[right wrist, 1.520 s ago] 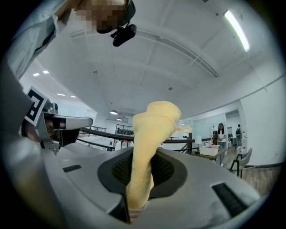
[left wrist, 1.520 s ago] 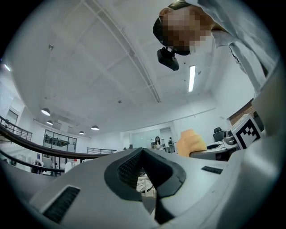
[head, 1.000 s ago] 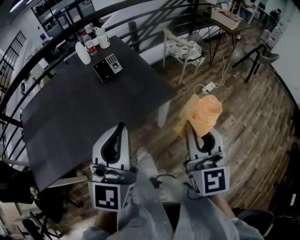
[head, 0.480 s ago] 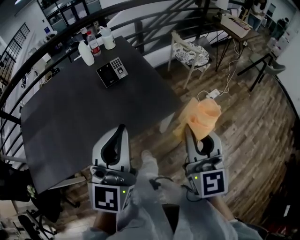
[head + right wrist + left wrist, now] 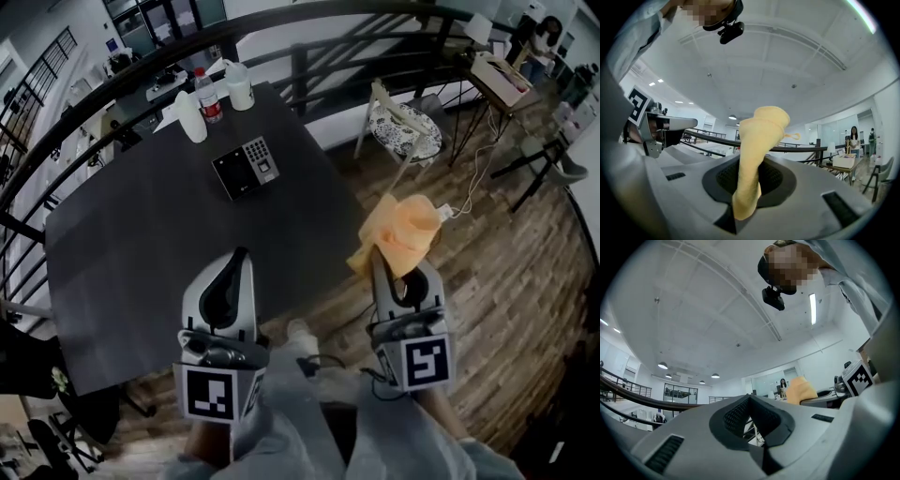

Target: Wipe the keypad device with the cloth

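Wood-plank floor point(image 5: 506, 281) fills the right of the head view. A dark table point(image 5: 141, 253) takes the left, w/ a black railing point(image 5: 122, 70) curving behind it. The keypad device point(image 5: 246, 170) lies flat on the table's far part, well apart from both grippers, w/ nothing touching it. Past it, near the far edge, stand a white bottle point(image 5: 192, 117), a red-label bottle point(image 5: 207, 96) and a white jug point(image 5: 240, 86). A white chair point(image 5: 403, 127) w/ patterned seat stands on the floor beyond the table's corner.

L gripper point(image 5: 242, 255) points fwd, its tip showing against the table's near edge. In its own view L gripper point(image 5: 751, 405) has jaws pressed together, nothing btw them, and faces a white ceiling.

R gripper point(image 5: 377, 255) is off to the table's side, over the floor, and pinches the orange cloth point(image 5: 405, 232). In the right gripper view the cloth point(image 5: 757, 150) has its lower end clamped btw the jaws of R gripper point(image 5: 745, 190). The rest stands up past the tips as a bunched roll w/ a small loop at the top. The same cloth point(image 5: 800, 390) shows at the right of the left gripper view.
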A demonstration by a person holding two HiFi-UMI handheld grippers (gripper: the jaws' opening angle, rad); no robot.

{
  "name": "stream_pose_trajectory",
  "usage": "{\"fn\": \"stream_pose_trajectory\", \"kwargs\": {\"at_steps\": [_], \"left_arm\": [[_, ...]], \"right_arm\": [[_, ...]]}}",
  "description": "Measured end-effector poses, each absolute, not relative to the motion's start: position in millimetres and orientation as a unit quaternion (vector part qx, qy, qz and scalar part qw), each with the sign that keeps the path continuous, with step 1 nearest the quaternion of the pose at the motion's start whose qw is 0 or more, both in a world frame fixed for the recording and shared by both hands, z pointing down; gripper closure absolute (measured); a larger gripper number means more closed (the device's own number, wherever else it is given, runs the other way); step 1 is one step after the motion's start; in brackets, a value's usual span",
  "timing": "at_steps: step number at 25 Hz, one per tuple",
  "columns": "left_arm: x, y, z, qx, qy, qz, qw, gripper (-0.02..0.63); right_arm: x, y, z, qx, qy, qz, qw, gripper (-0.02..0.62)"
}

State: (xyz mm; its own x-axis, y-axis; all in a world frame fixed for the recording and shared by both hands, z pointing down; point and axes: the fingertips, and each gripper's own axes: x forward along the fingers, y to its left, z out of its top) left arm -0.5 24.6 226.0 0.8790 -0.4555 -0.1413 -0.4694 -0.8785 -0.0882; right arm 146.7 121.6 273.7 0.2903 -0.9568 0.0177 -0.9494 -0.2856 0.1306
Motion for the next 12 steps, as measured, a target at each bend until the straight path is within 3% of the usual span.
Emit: {"fn": "stream_pose_trajectory", "kwargs": {"at_steps": [12], "left_arm": [[2, -53, 232, -0.960, 0.270, 0.061, 0.054, 0.594]], "right_arm": [[151, 33, 281, 0.775, -0.627, -0.030, 0.068, 0.525]]}}
